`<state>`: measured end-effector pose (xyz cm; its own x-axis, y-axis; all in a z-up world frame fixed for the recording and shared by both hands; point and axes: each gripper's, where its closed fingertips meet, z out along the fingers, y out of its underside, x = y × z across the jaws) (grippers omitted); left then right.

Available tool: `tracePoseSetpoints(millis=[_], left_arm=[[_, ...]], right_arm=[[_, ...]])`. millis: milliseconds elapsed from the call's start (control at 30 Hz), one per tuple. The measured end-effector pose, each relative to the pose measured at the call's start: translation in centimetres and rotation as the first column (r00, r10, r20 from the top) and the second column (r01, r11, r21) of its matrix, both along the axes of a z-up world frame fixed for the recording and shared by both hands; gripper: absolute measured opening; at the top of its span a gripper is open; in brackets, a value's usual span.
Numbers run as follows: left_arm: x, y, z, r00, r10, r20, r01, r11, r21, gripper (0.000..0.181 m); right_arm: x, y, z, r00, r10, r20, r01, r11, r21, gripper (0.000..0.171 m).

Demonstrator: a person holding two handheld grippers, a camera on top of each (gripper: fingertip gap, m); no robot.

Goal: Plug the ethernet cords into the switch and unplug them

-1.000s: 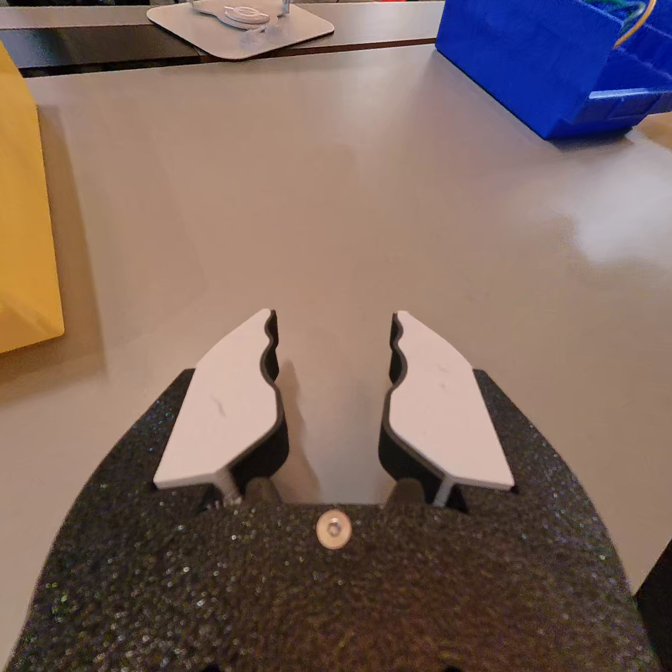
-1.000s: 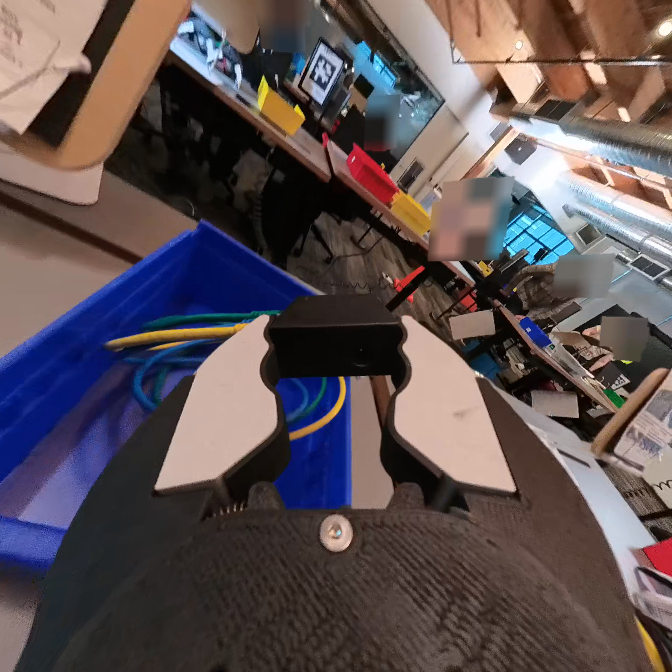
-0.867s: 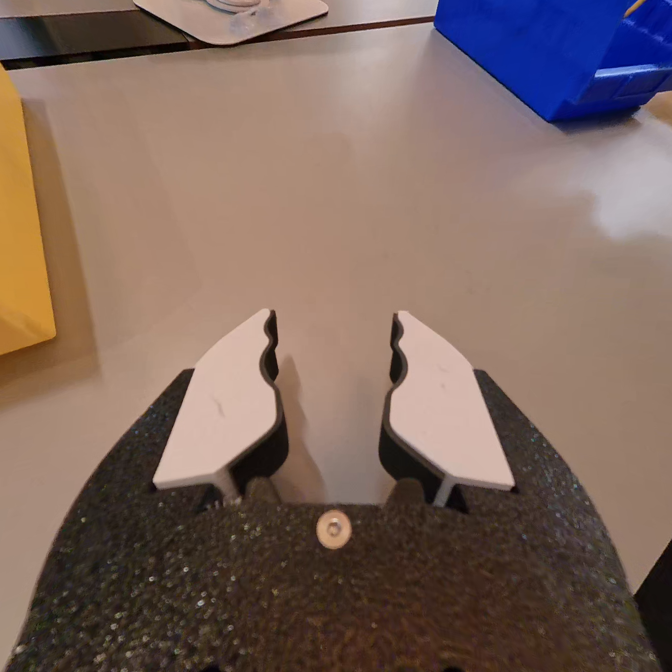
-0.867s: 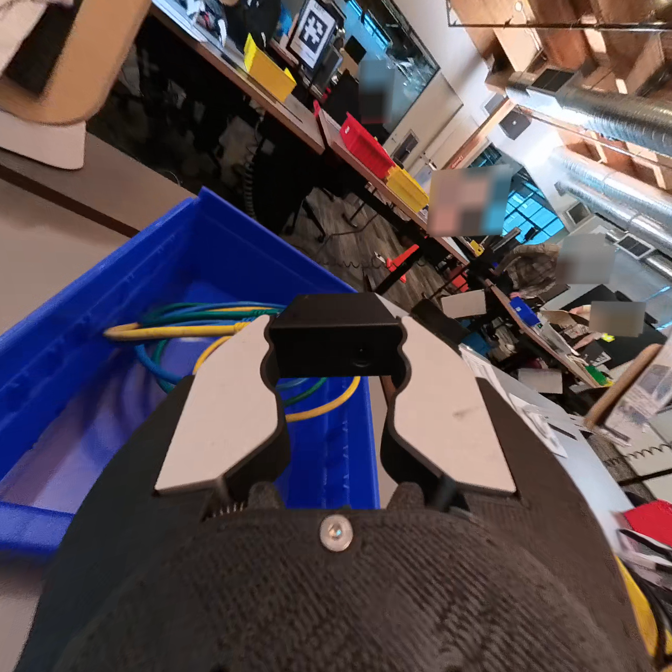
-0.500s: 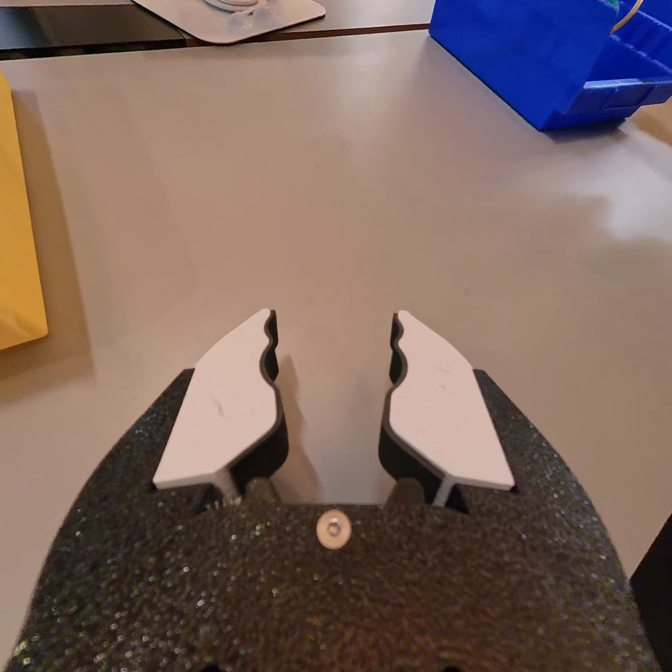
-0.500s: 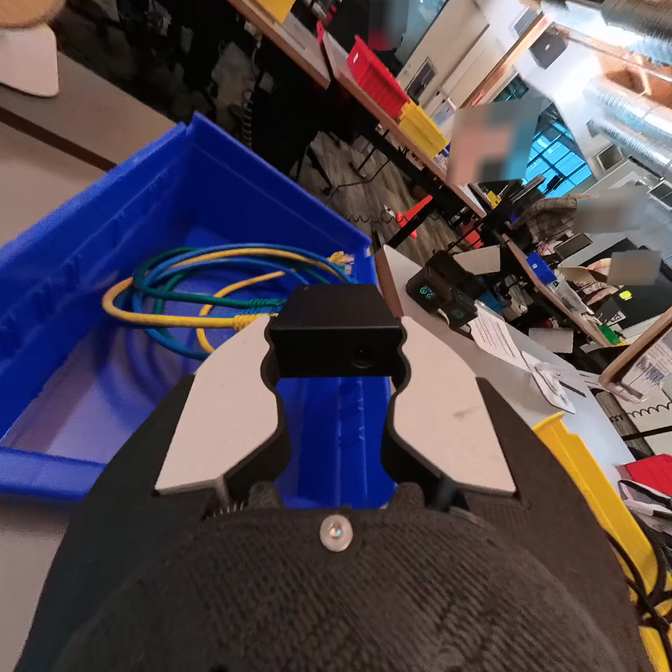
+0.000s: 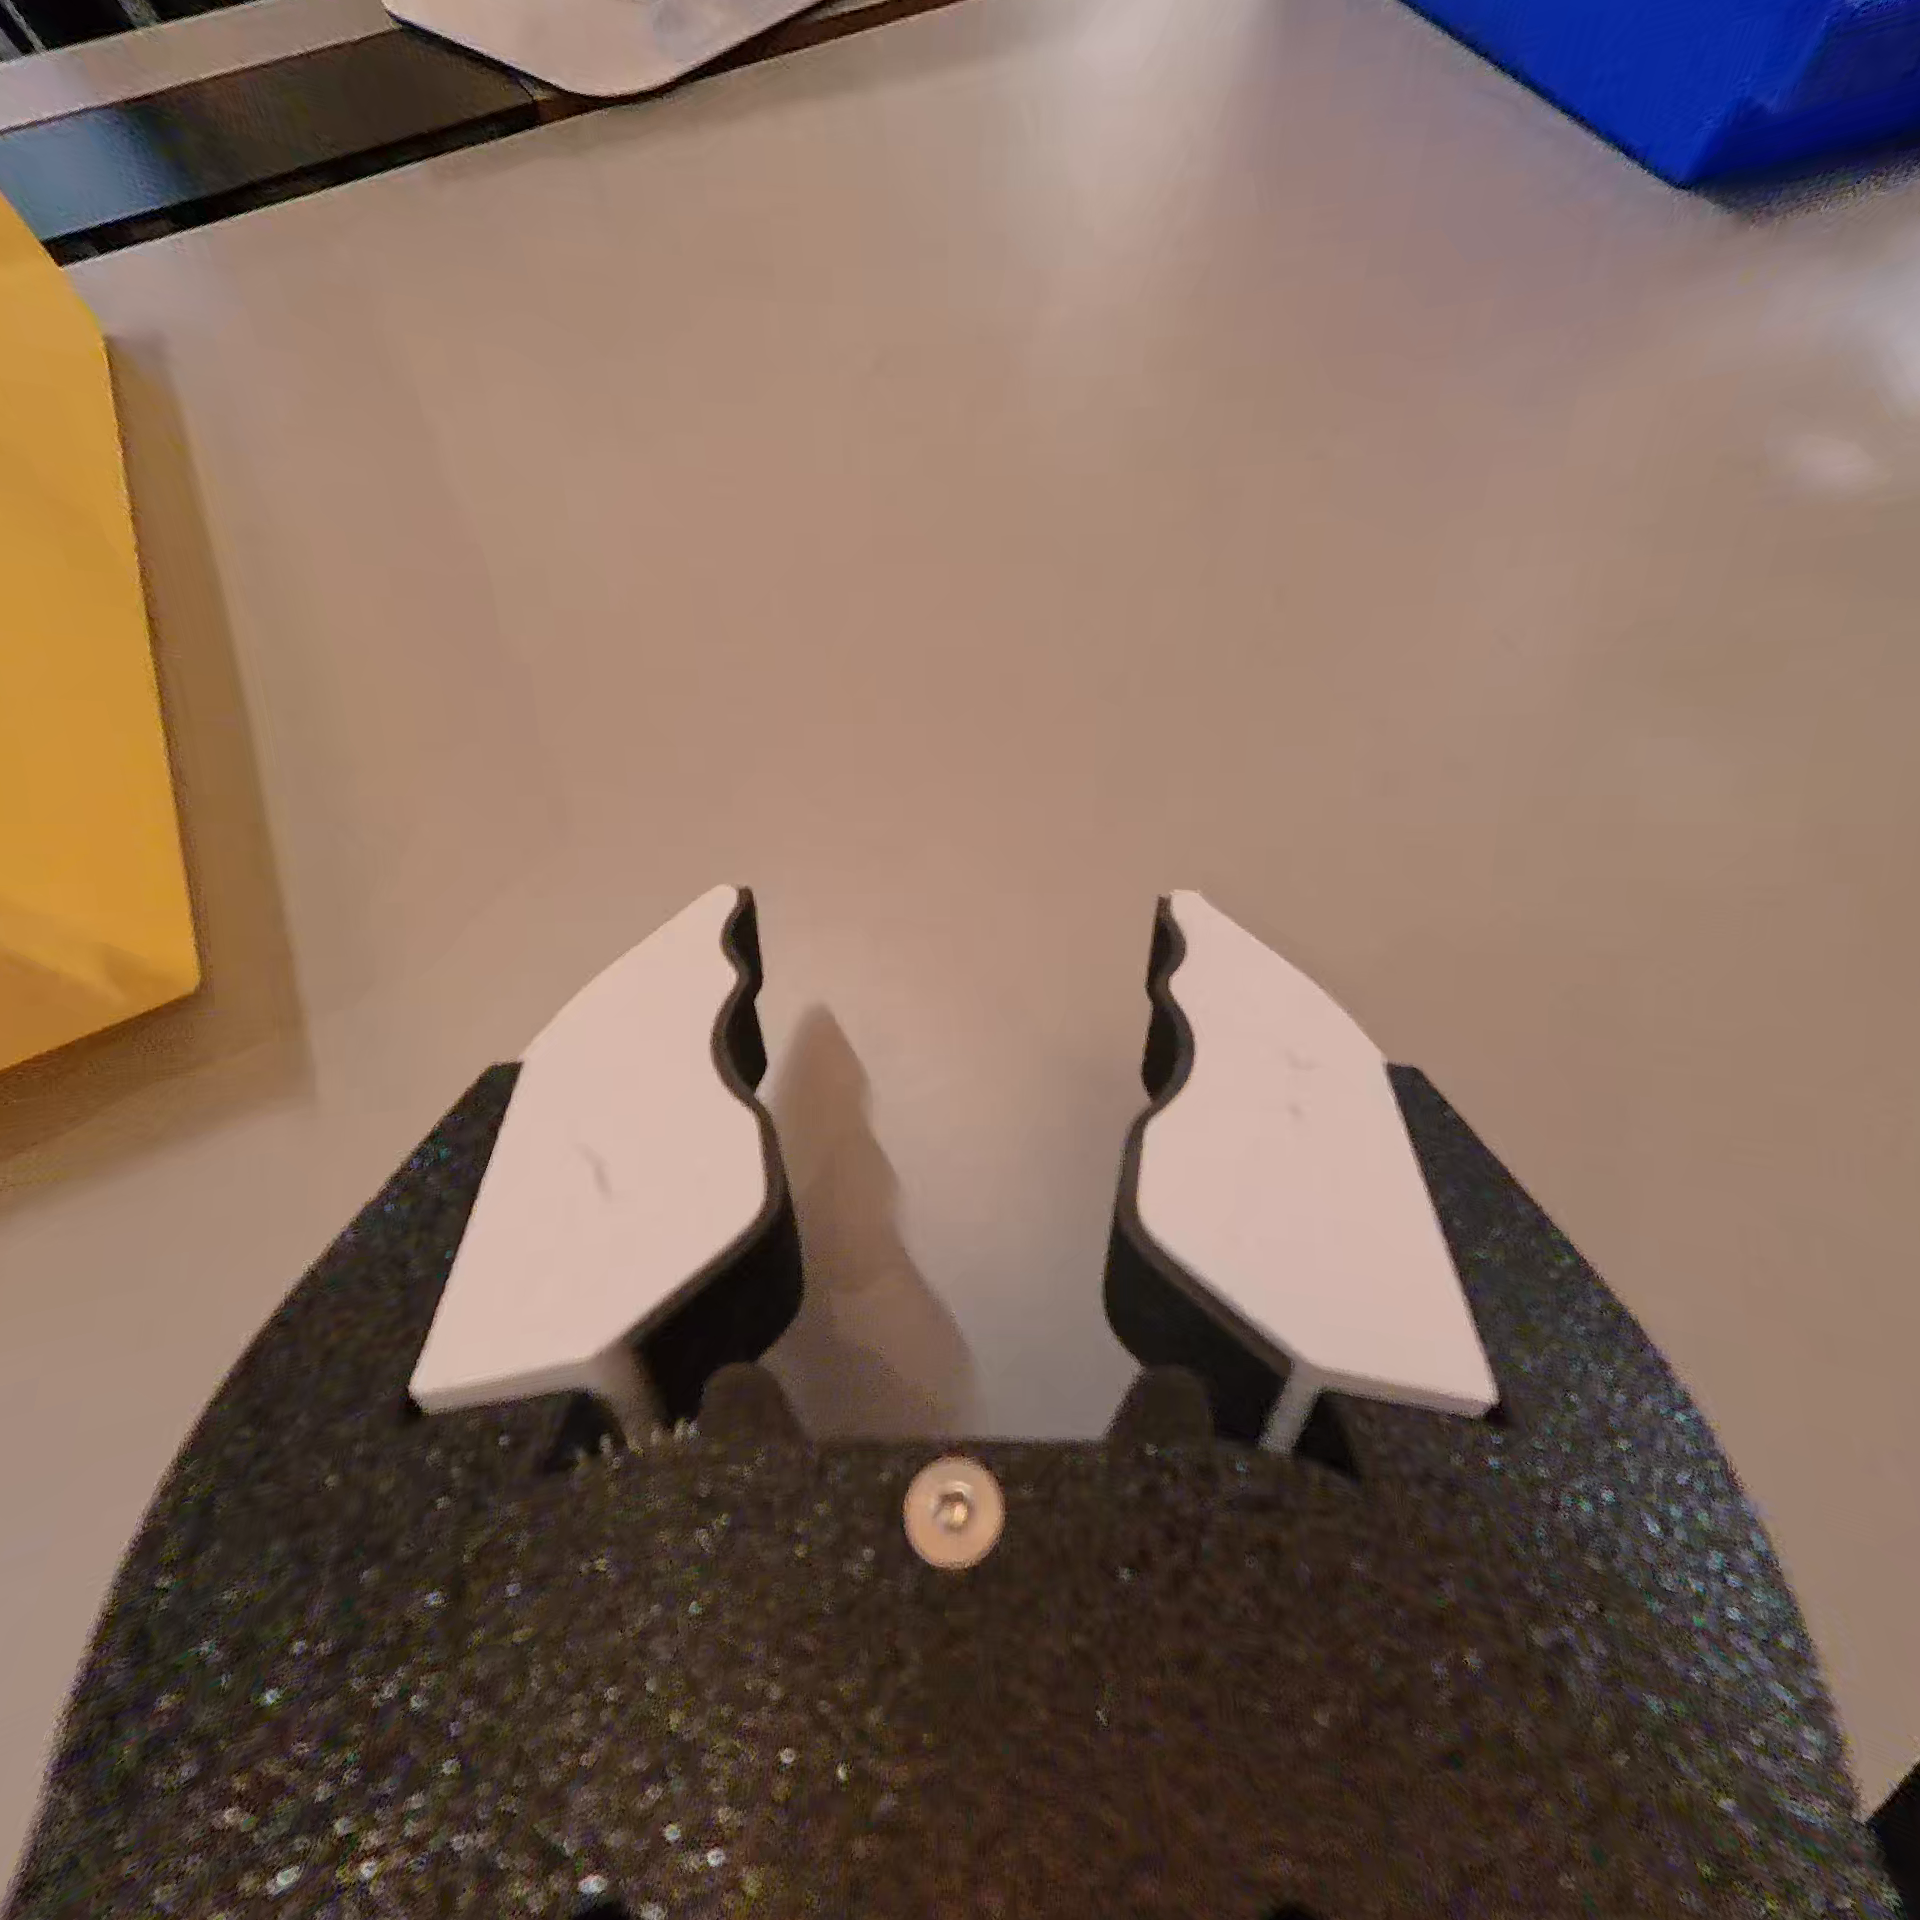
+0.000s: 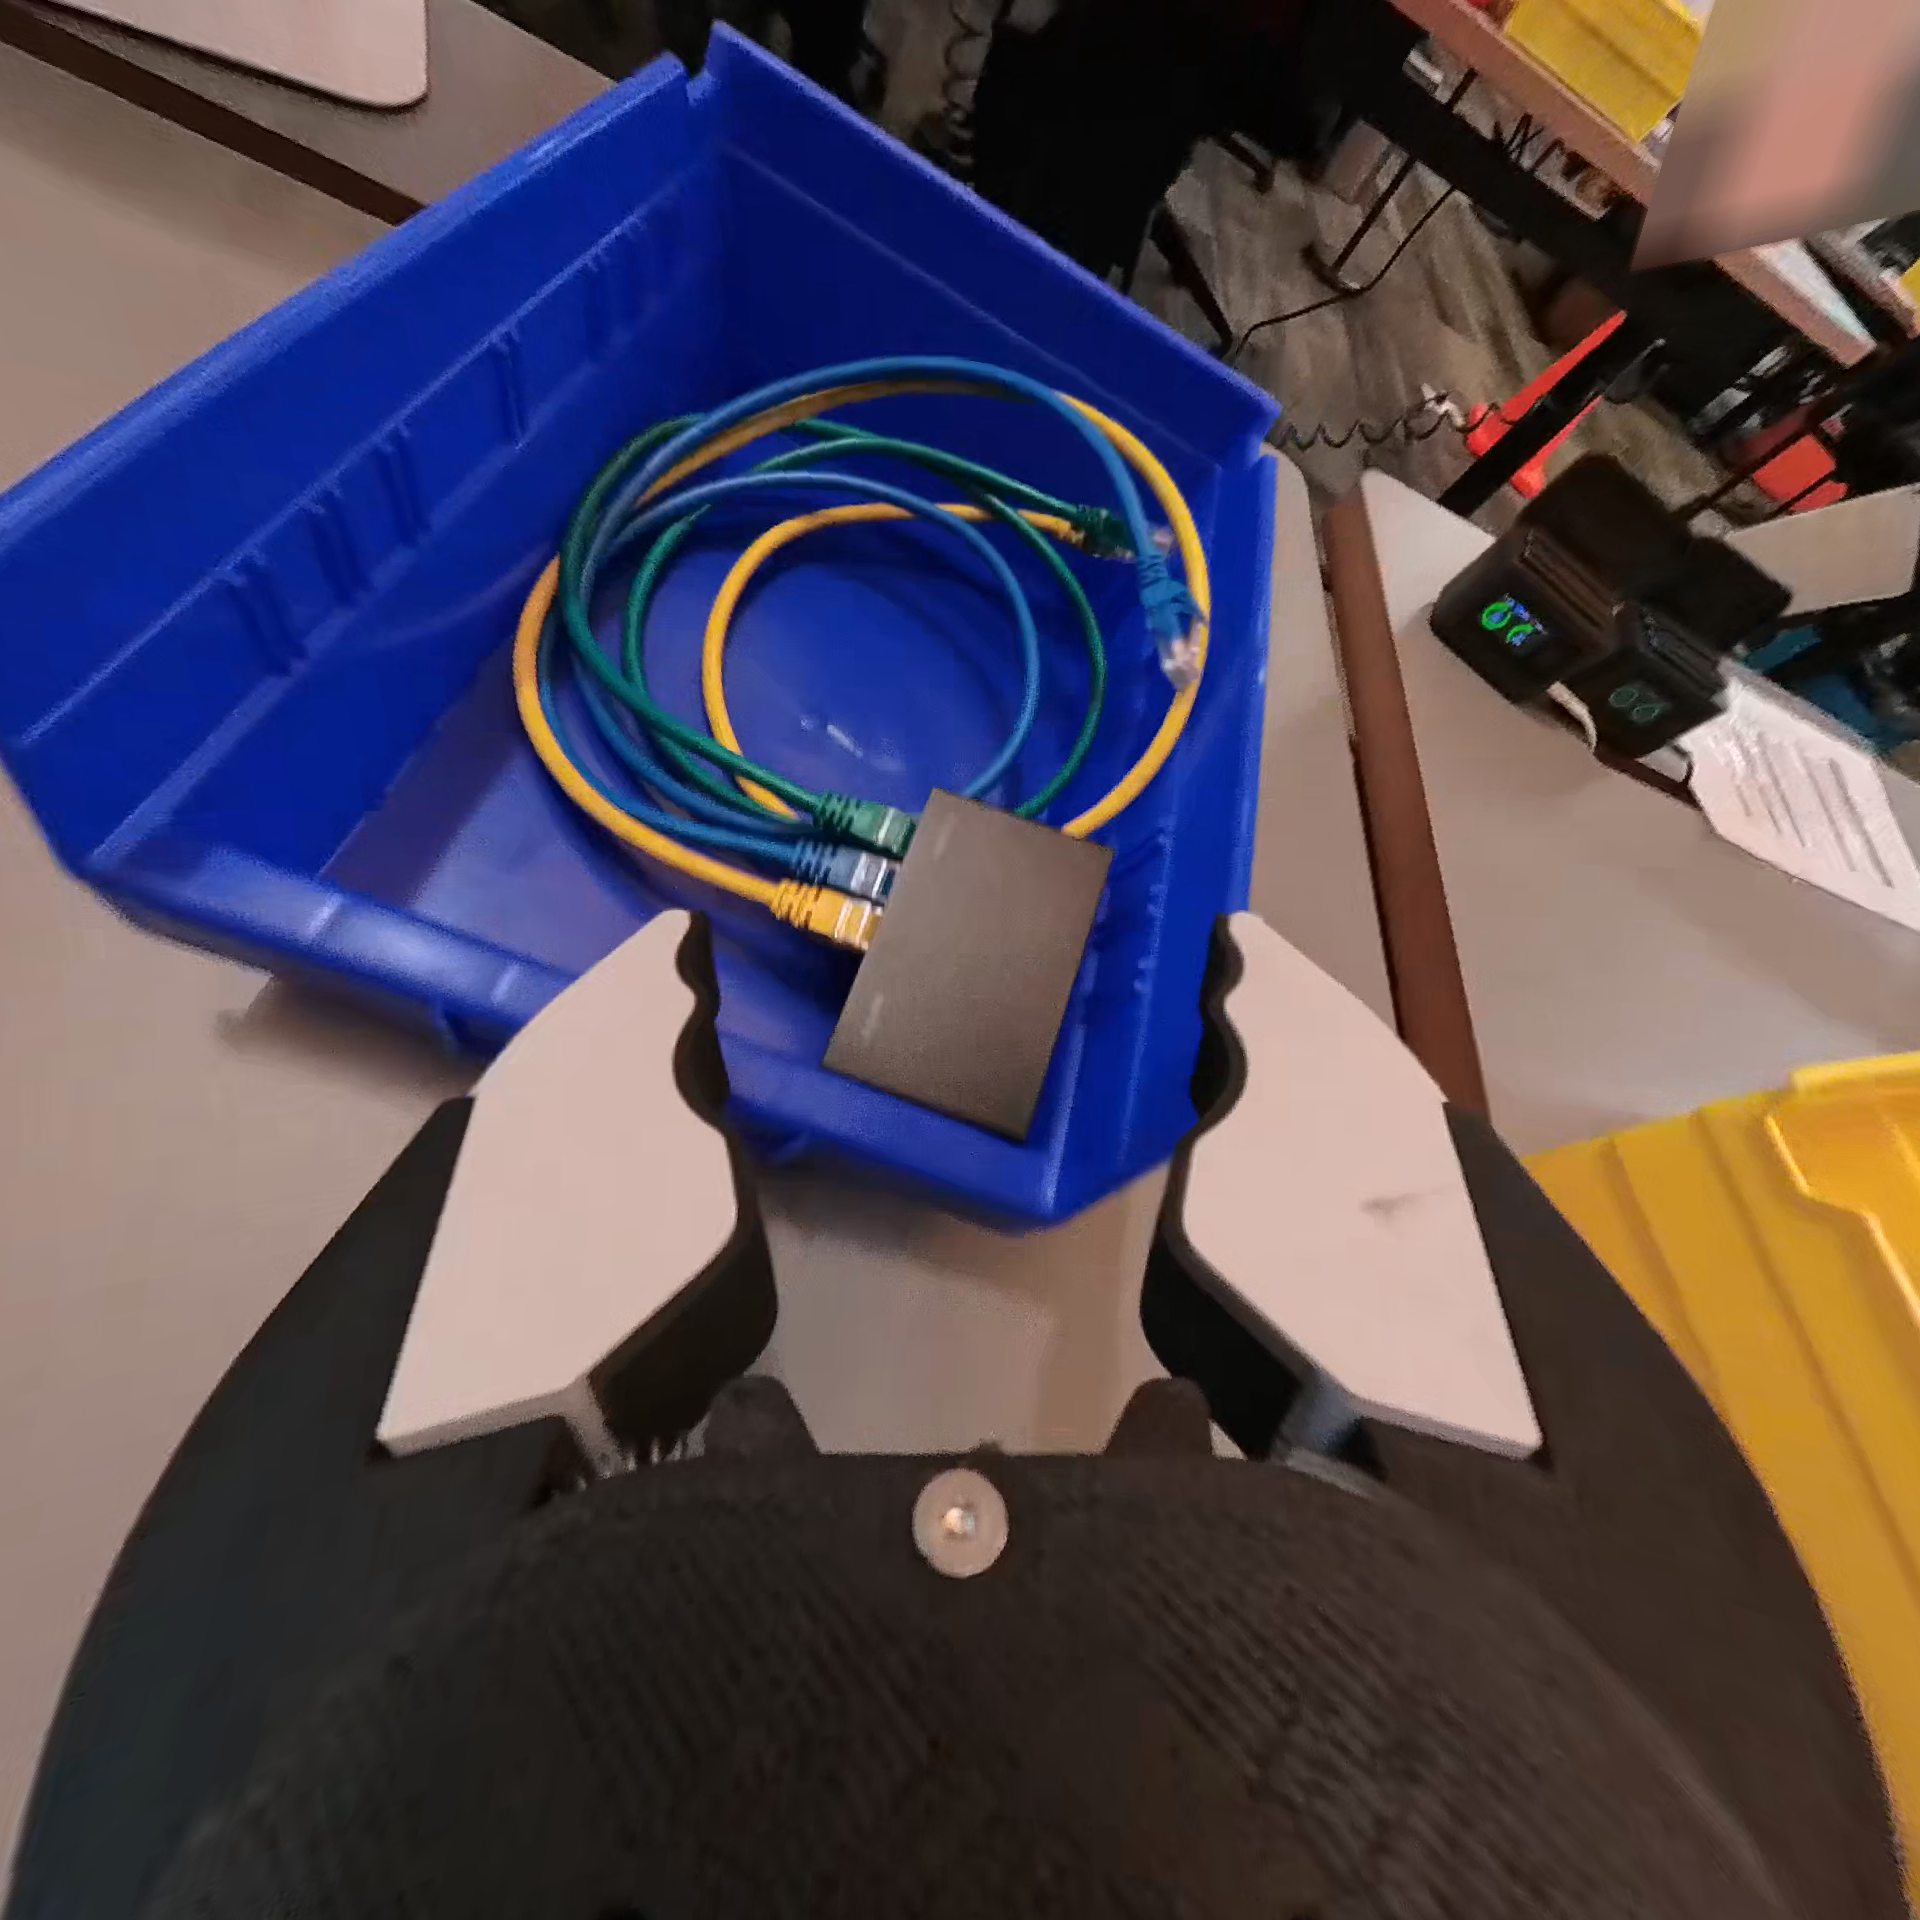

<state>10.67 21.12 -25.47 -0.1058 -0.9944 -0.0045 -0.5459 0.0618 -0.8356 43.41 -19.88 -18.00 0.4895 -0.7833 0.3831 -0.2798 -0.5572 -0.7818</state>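
A: What does the left wrist view give us?

B: The left gripper [image 7: 951,935] stands spread with nothing between its fingers, low over the bare middle of the desk [image 7: 935,520]. A yellow bin [image 7: 73,665] lies at the desk's left edge, and a corner of the blue bin [image 7: 1704,94] shows at the far right. No cords or switch here.

A: And the right wrist view?

B: The right gripper [image 8: 951,966] is spread wide too, empty, hovering just short of the blue bin's near wall. The switch [image 8: 971,961], a small flat black box, lies in the bin's near right corner. Three cords sit plugged into its left side: green [image 8: 831,457], blue [image 8: 997,613] and yellow [image 8: 613,821], coiled loosely across the bin floor. Free plugs lie near the bin's far right wall.

A: How will it all handle?

B: I'd judge the switch light and smooth, likely to slide or lift when a cord is tugged, so one gripper should pinch its long edges. The cords look limp; hold them at the stiff boot just behind the plug, not on the cable. The latch tab probably needs pressing, or the plug will not come free.
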Motion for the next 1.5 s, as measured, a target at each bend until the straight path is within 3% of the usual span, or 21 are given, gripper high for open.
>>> tracePoseSetpoints(millis=[33,167,300,467,600,733,867,967,1067,1200,1367,1500], left_arm=[[0.1,-0.4,0.0,1.0,0.003,-0.007,-0.003,1.0,0.002,0.072],[2.1,-4.8,1.3,0.999,-0.025,0.022,0.026,0.996,-0.08,0.074],[7.1,-13.0,4.3,0.988,-0.126,0.084,0.14,0.972,-0.189,0.077],[15.7,-22.8,5.7,0.965,-0.261,0.035,0.264,0.954,-0.144,0.089],[24.1,-26.1,5.0,0.987,-0.153,-0.057,0.147,0.984,-0.106,0.092],[29.7,-28.8,3.5,0.99,-0.073,-0.118,0.052,0.984,-0.169,0.092],[32.0,-29.7,0.2,0.971,-0.008,-0.239,-0.01,0.997,-0.071,0.095],[33.0,-30.4,0.3,0.973,-0.029,-0.228,0.0,0.992,-0.126,0.081],[33.3,-29.0,1.3,0.981,-0.008,-0.195,-0.027,0.984,-0.178,0.038],[33.5,-25.3,2.1,0.986,0.063,-0.153,-0.071,0.996,-0.05,0.006],[31.4,-22.5,2.3,0.987,0.003,-0.161,-0.004,1.0,-0.008,0.004],[26.4,-19.0,3.3,0.988,-0.064,-0.138,0.063,0.998,-0.011,0.004]], right_arm=[[-0.7,-0.6,0.2,1.0,-0.001,-0.009,0.002,1.0,0.02,0.094],[-3.7,-3.0,1.4,1.0,-0.014,0.012,0.011,0.98,0.2,0.096],[-4.6,-5.2,1.8,0.996,-0.083,0.046,0.061,0.933,0.355,0.093],[-4.3,-6.3,3.1,0.983,-0.134,0.126,0.054,0.864,0.5,0.082],[-4.5,-5.8,3.4,0.986,-0.095,0.134,0.013,0.856,0.517,0.08],[-4.5,-5.6,2.6,0.991,-0.067,0.112,0.006,0.88,0.474,0.08],[-4.5,-5.2,2.8,0.992,-0.056,0.112,-0.011,0.853,0.521,0.078],[-4.3,-4.9,2.2,0.994,-0.045,0.095,-0.01,0.86,0.511,0.077],[-4.4,-4.7,2.3,0.995,-0.037,0.096,-0.017,0.858,0.513,0.077],[-4.5,-4.3,2.4,0.995,-0.025,0.091,-0.027,0.845,0.533,0.075],[-4.9,-4.0,3.6,0.992,-0.022,0.121,-0.046,0.85,0.525,0.074],[-5.8,-2.8,4.8,0.99,0.02,0.138,-0.09,0.847,0.524,0.073]])
